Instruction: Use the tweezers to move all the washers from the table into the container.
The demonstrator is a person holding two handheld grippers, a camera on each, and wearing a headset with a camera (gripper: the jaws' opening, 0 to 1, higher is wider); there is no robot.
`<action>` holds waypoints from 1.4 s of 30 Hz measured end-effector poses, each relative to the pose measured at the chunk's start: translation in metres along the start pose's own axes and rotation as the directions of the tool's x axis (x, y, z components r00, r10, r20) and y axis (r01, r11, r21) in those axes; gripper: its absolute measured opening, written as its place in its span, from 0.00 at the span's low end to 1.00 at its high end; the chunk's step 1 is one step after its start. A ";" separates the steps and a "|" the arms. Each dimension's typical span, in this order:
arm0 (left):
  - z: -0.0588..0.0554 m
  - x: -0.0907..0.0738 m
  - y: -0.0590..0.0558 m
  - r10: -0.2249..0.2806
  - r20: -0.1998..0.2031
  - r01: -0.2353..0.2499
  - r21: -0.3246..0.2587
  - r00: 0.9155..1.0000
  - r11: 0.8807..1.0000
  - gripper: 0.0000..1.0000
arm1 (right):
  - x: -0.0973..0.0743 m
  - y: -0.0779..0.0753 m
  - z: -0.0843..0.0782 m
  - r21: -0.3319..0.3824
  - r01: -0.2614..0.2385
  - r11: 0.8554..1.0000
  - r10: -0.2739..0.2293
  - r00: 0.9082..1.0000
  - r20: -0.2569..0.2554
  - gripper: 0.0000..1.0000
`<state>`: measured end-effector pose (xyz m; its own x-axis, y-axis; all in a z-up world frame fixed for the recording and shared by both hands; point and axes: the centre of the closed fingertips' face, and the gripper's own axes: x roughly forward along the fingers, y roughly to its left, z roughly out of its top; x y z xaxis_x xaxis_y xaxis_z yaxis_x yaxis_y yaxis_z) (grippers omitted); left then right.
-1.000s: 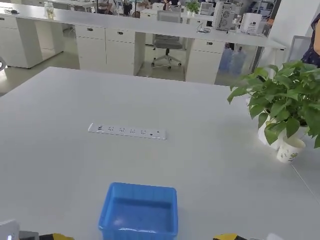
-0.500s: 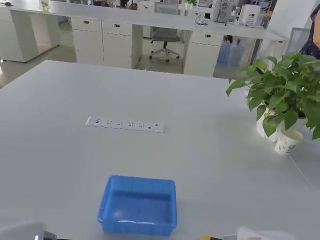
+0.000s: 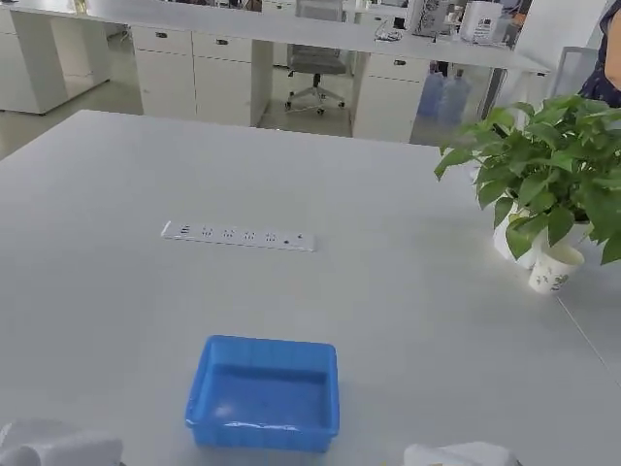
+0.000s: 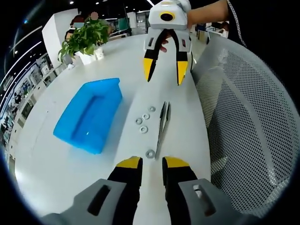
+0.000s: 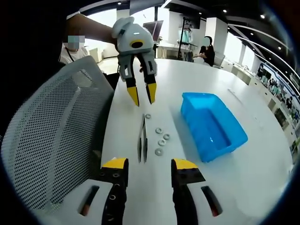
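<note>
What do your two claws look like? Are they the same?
Yes, twins. The left claw and right claw each have a rounded white body and two black fingers ending in pointed yellow tips. Up close, the finger bases look grey with dark slots.

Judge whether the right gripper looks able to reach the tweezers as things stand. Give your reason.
Probably yes. The tweezers lie on the table just ahead of the right gripper, whose jaws stand open; the washers sit beside them, not across the path.
</note>
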<state>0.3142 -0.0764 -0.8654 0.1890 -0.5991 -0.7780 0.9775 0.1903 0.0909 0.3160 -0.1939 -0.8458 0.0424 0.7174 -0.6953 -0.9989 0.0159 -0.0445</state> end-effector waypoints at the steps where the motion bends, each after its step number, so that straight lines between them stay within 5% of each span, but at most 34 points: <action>1: -0.001 0.001 0.000 -0.005 -0.004 0.005 0.004 1.000 1.000 0.21 | 0.003 0.001 0.000 -0.006 -0.003 1.000 0.003 1.000 -0.006 0.36; 24: -0.002 0.019 -0.006 -0.081 -0.039 0.084 0.072 0.996 0.994 0.07 | 0.050 0.012 -0.004 -0.077 -0.100 0.992 0.094 0.992 -0.079 0.20; 42: -0.004 0.023 -0.009 -0.106 -0.057 0.111 0.111 0.993 0.988 0.08 | 0.058 0.010 -0.002 -0.073 -0.094 0.993 0.088 0.992 -0.086 0.13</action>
<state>0.3093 -0.0887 -0.8862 0.0792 -0.5708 -0.8173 0.9968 0.0353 0.0719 0.3089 -0.1538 -0.8880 -0.0436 0.6538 -0.7554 -0.9943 -0.1022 -0.0310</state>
